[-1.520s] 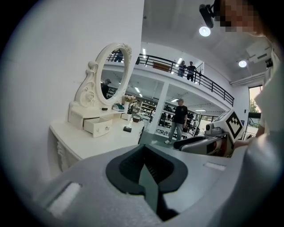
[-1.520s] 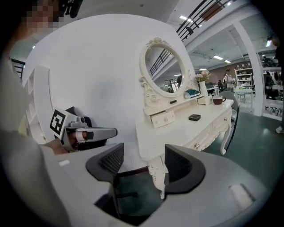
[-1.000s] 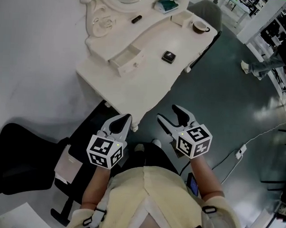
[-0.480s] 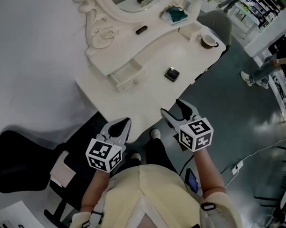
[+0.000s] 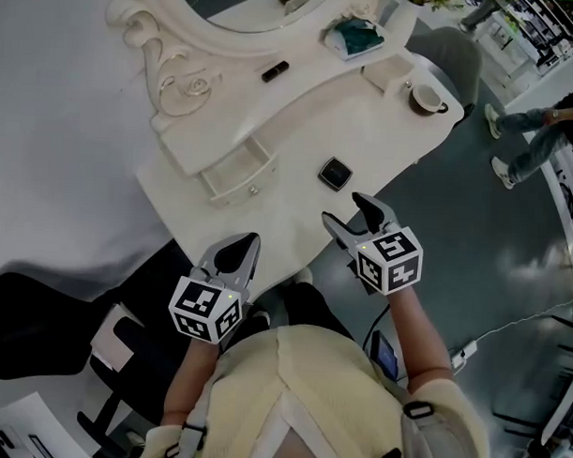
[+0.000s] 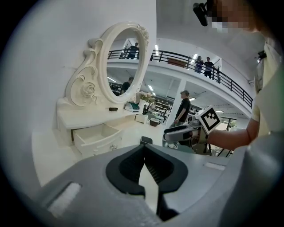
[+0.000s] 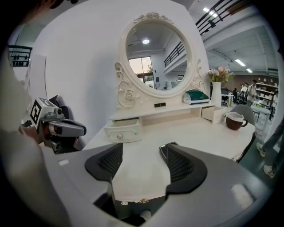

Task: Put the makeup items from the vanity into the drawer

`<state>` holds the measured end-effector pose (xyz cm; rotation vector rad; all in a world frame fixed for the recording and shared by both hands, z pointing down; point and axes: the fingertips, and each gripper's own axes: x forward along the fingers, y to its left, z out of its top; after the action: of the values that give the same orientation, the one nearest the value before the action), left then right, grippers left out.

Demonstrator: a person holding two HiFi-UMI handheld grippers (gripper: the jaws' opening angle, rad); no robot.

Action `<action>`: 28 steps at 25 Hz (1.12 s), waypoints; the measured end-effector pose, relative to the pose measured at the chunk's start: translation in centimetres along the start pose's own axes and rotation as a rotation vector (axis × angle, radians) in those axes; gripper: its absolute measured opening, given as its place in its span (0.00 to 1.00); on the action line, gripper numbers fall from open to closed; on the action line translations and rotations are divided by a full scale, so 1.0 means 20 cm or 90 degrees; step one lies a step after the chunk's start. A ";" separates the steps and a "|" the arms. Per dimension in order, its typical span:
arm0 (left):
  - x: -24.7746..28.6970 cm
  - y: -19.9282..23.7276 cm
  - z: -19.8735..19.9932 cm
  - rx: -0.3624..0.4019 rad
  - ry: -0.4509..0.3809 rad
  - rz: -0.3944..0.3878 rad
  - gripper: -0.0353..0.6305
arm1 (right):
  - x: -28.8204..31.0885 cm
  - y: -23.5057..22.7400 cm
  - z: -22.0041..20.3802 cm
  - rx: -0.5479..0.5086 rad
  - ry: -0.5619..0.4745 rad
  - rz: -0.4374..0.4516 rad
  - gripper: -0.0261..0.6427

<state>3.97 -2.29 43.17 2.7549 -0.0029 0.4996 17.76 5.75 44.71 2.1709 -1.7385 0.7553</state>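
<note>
The left gripper (image 5: 237, 253) is held low at the near edge of the vanity (image 5: 268, 218). Its jaws are closed tip to tip with nothing between them. The forearm behind it reaches straight forward from the person's body. The right gripper (image 5: 353, 219) is stretched a little further out, over the vanity's front edge. Its jaws stand wide apart and empty, with only bare tabletop between them.

A black compact (image 5: 335, 173) lies flat on the tabletop just beyond the right gripper's tips. The drawer (image 5: 234, 171) under the raised shelf is pulled open to the left of the compact, and its inside shows only a pale bottom. On the shelf under the oval mirror (image 7: 156, 52) lies a small black stick (image 5: 274, 72). A teal item (image 5: 357, 35) sits further along the shelf. A cup (image 5: 425, 98) stands near the vanity's far right corner, well apart from both grippers.
</note>
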 end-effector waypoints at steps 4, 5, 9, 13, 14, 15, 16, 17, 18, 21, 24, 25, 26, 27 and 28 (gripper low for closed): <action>0.11 0.01 0.02 -0.007 0.008 0.018 0.06 | 0.07 -0.14 0.00 -0.013 0.020 0.012 0.47; 0.13 0.01 0.02 -0.009 0.009 0.024 0.06 | 0.09 -0.17 -0.01 -0.015 0.025 0.016 0.47; 0.21 0.03 0.02 -0.021 0.016 0.045 0.06 | 0.17 -0.27 -0.02 -0.019 0.044 0.031 0.47; 0.27 0.05 0.01 -0.036 0.023 0.065 0.06 | 0.24 -0.34 -0.05 -0.021 0.066 0.053 0.47; 0.29 0.05 0.01 -0.039 0.025 0.070 0.06 | 0.26 -0.35 -0.06 -0.022 0.072 0.060 0.48; 0.30 0.06 0.01 -0.042 0.026 0.075 0.06 | 0.28 -0.36 -0.07 -0.022 0.078 0.065 0.48; 0.31 0.07 0.01 -0.045 0.028 0.079 0.06 | 0.30 -0.37 -0.08 -0.023 0.084 0.071 0.48; 0.33 0.07 0.00 -0.048 0.030 0.082 0.06 | 0.32 -0.38 -0.09 -0.024 0.089 0.075 0.48; 0.34 0.08 0.00 -0.051 0.033 0.086 0.06 | 0.34 -0.39 -0.10 -0.023 0.094 0.079 0.48; 0.36 0.09 -0.02 -0.057 0.041 0.096 0.06 | 0.38 -0.41 -0.13 -0.022 0.104 0.089 0.49; 0.39 0.11 -0.03 -0.063 0.046 0.104 0.06 | 0.41 -0.43 -0.14 -0.023 0.112 0.098 0.49; 0.40 0.11 -0.03 -0.065 0.047 0.106 0.06 | 0.42 -0.43 -0.14 -0.024 0.114 0.101 0.49; 0.40 0.12 -0.04 -0.066 0.047 0.108 0.06 | 0.43 -0.43 -0.15 -0.025 0.116 0.103 0.49; 0.41 0.12 -0.04 -0.068 0.048 0.109 0.06 | 0.44 -0.43 -0.15 -0.027 0.118 0.105 0.49; 0.42 0.13 -0.04 -0.069 0.049 0.111 0.06 | 0.45 -0.43 -0.16 -0.028 0.121 0.107 0.49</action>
<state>11.42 -3.92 47.54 2.6406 -0.2457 0.6306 26.69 2.06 53.25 1.8742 -1.8356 0.9211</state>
